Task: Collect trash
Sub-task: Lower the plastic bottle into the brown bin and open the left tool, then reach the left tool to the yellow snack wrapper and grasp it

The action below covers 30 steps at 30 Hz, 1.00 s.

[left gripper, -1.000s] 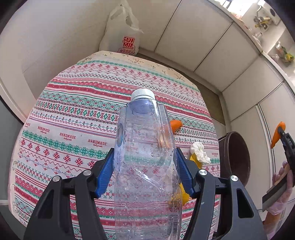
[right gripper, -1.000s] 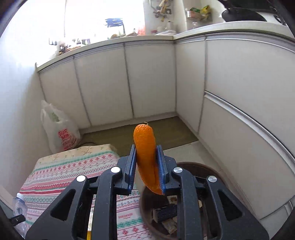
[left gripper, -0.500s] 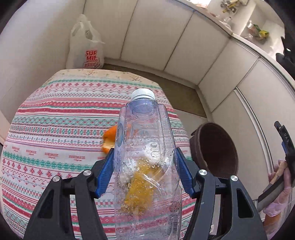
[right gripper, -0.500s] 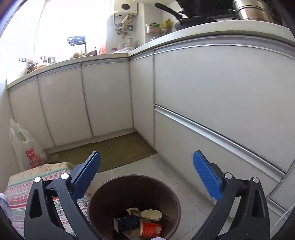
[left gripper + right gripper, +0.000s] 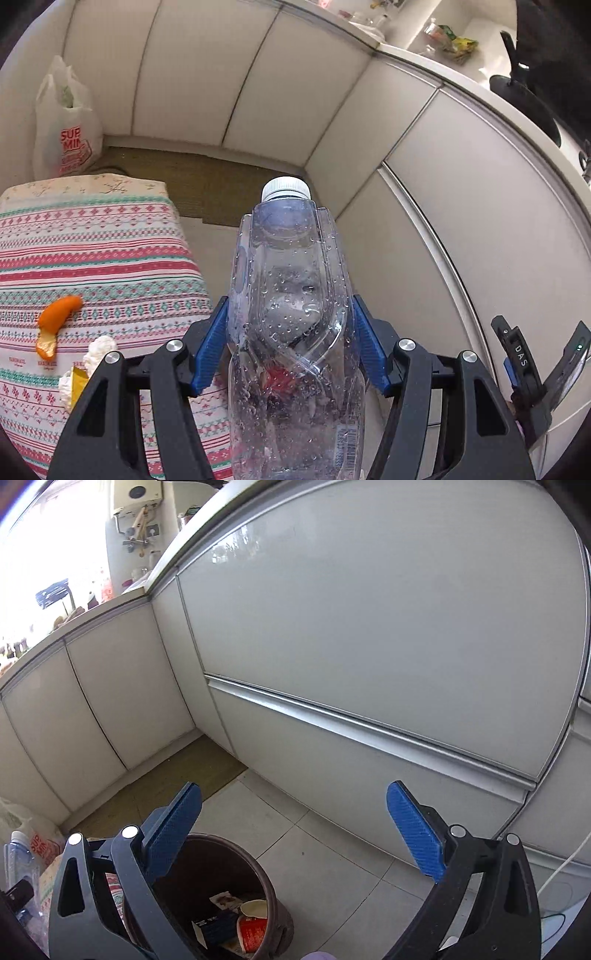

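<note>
A clear plastic bottle (image 5: 291,314) with a white cap stands upright between the blue pads of my left gripper (image 5: 290,347), which is shut on it. It hangs just past the right edge of the table, above the floor. My right gripper (image 5: 295,830) is open wide and empty, hovering above and just right of the brown trash bin (image 5: 255,860). In the bin lie a red cup (image 5: 253,932) and a dark box (image 5: 214,928). Orange peel (image 5: 55,317), a white tissue (image 5: 98,349) and a yellow wrapper (image 5: 77,384) lie on the striped tablecloth (image 5: 110,258).
White kitchen cabinets (image 5: 369,627) close in right behind the bin and run round the corner. A white plastic bag (image 5: 66,122) stands on the floor beyond the table. A brown mat (image 5: 184,775) and grey tiles cover the floor.
The right gripper has let go of an orange peel, opened wide and swung right over the bin. The left gripper has carried the bottle rightwards, from above the table to past its edge.
</note>
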{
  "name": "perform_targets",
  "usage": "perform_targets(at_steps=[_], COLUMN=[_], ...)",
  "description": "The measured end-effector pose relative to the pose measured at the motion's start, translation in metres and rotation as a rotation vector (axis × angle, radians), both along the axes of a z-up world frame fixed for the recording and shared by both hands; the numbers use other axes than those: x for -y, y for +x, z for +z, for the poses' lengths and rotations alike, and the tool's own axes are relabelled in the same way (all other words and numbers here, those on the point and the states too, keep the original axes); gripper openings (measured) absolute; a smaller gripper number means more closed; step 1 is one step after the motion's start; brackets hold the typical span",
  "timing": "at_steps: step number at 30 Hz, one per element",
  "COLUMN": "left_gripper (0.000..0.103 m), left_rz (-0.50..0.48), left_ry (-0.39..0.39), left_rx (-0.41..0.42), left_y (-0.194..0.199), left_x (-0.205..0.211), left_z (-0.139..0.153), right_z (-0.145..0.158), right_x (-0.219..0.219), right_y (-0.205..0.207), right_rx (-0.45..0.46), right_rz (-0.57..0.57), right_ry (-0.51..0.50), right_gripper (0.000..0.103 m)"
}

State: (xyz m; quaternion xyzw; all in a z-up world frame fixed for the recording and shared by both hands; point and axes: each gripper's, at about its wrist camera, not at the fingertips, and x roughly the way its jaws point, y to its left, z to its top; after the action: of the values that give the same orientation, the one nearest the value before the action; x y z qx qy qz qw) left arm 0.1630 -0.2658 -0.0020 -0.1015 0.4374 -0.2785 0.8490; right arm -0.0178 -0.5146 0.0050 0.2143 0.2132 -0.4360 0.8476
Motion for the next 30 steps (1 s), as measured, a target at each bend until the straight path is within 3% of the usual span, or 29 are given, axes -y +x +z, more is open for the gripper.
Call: perform_targets(at_steps=[5, 11, 15, 23, 30], left_gripper=[0.063, 0.064, 0.074, 0.084, 0.084], left_rz=[-0.055, -0.097, -0.103, -0.05, -0.001], left_ry=[0.035, 0.065, 0.106, 0.144, 0.205], left_rx=[0.003, -0.049, -0.056, -0.085, -0.12], left_y=[0.001, -0.004, -0.011, -0.012, -0.011], left_x=[0.045, 0.076, 0.082, 0.06, 0.021], left_z=[-0.007, -0.023, -0.031, -0.043, -0.059], right_z=[0.001, 0.004, 0.004, 0.005, 0.003], right_x=[0.0, -0.002, 0.0, -0.01, -0.035], right_y=[0.001, 0.002, 0.001, 0.003, 0.014], right_rx=[0.003, -0.012, -0.002, -0.008, -0.038], right_rz=[-0.009, -0.017, -0.026, -0.004, 0.09], right_ry=[-0.013, -0.029, -0.014, -0.023, -0.011], right_gripper=[0.096, 0.096, 0.096, 0.096, 0.096])
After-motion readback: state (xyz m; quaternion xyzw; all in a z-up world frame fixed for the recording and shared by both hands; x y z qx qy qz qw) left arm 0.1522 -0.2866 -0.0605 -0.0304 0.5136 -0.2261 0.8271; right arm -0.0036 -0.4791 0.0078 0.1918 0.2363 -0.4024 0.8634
